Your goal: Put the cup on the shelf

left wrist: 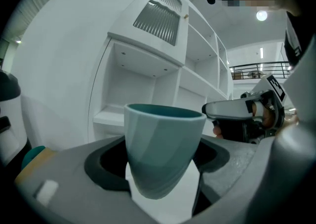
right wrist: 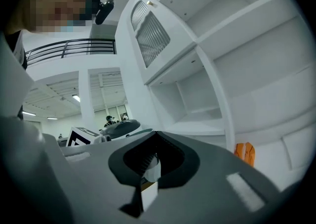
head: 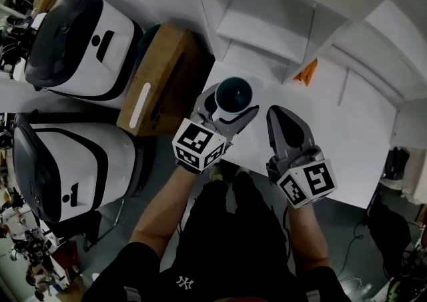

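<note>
Cup (head: 233, 93) teal, upright, squeezed tight in left claw (head: 229, 113), over table (head: 333, 141), just in front of white shelf (head: 261, 24). Right claw (head: 283, 124) pressed together, holding nothing. Grabbing looks done. Cup not on shelf yet; that part left.

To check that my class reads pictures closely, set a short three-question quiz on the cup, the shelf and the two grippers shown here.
1. True or false: the cup already stands on the shelf.
2. The right gripper's jaws are: A wide apart; B together, empty; C shut on the cup.
3. Fill in: the cup is held upright by the ____ gripper.
Key: 1 false; 2 B; 3 left gripper.
</note>
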`<action>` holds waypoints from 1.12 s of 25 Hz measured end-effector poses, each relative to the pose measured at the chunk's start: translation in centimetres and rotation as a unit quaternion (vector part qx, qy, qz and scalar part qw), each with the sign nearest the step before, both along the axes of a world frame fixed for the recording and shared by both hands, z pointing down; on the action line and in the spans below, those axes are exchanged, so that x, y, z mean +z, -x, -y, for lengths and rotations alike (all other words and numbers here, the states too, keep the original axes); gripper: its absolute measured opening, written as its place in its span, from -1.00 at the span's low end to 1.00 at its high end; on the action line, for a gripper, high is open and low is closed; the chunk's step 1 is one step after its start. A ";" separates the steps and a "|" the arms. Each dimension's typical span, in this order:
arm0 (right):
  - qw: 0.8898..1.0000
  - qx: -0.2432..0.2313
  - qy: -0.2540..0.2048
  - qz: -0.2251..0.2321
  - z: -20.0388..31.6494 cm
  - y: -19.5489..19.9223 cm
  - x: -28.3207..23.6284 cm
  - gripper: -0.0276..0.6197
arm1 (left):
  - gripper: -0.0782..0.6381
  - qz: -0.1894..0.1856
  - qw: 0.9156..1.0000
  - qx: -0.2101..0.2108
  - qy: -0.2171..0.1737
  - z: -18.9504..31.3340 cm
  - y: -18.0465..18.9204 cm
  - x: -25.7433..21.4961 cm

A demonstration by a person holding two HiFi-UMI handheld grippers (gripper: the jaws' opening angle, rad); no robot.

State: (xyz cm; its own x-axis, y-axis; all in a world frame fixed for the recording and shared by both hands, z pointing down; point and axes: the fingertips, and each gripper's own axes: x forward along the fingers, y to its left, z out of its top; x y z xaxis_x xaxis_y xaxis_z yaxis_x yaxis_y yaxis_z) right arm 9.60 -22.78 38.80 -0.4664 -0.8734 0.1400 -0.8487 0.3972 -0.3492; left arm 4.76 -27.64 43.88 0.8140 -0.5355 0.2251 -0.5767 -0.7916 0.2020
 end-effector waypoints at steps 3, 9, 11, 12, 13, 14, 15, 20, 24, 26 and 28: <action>1.000 0.011 0.013 0.010 1.3 -0.5 2.0 -0.88 | 0.29 -0.001 1.000 0.009 -0.002 1.6 -1.1 1.6; 0.999 0.039 0.030 0.018 3.1 -0.4 5.6 -0.88 | 0.29 -0.003 1.000 0.023 -0.001 4.4 -2.1 5.7; 0.998 0.050 0.033 0.020 3.8 -0.7 6.8 -0.88 | 0.29 0.004 1.000 0.031 -0.006 5.5 -2.6 7.3; 0.998 0.057 0.032 0.021 4.3 -0.8 7.3 -0.88 | 0.29 0.007 0.999 0.036 -0.009 5.9 -2.9 7.9; 0.997 0.063 0.032 0.023 4.7 -0.8 7.9 -0.88 | 0.29 0.009 0.999 0.043 -0.012 6.4 -3.2 8.5; 0.997 0.069 0.031 0.025 5.1 -0.7 8.4 -0.88 | 0.29 0.009 0.999 0.049 -0.014 6.8 -3.4 9.1; 0.997 0.073 0.029 0.026 5.5 -0.6 8.9 -0.88 | 0.29 0.008 0.998 0.054 -0.014 7.2 -3.6 9.7; 0.996 0.088 0.021 0.024 7.4 -0.1 11.0 -0.88 | 0.29 0.010 0.998 0.067 -0.018 9.8 -4.6 12.2; 0.994 0.101 0.022 0.021 8.5 -0.6 12.8 -0.88 | 0.29 0.014 0.996 0.085 -0.017 11.5 -6.1 14.3; 0.994 0.107 0.023 0.020 8.9 -0.8 13.5 -0.88 | 0.29 0.015 0.995 0.092 -0.015 12.0 -6.8 15.1; 0.993 0.112 0.023 0.019 9.2 -1.1 14.1 -0.88 | 0.29 0.014 0.995 0.100 -0.013 12.5 -7.5 15.7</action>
State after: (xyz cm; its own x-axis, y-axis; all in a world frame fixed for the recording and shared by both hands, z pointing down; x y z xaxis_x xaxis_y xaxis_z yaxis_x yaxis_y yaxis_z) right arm 10.65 -31.94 52.85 -0.2661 -0.9491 0.1687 -0.9002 0.1820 -0.3956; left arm 12.26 -40.10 59.58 0.8988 -0.3687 0.2373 -0.4114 -0.8963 0.1654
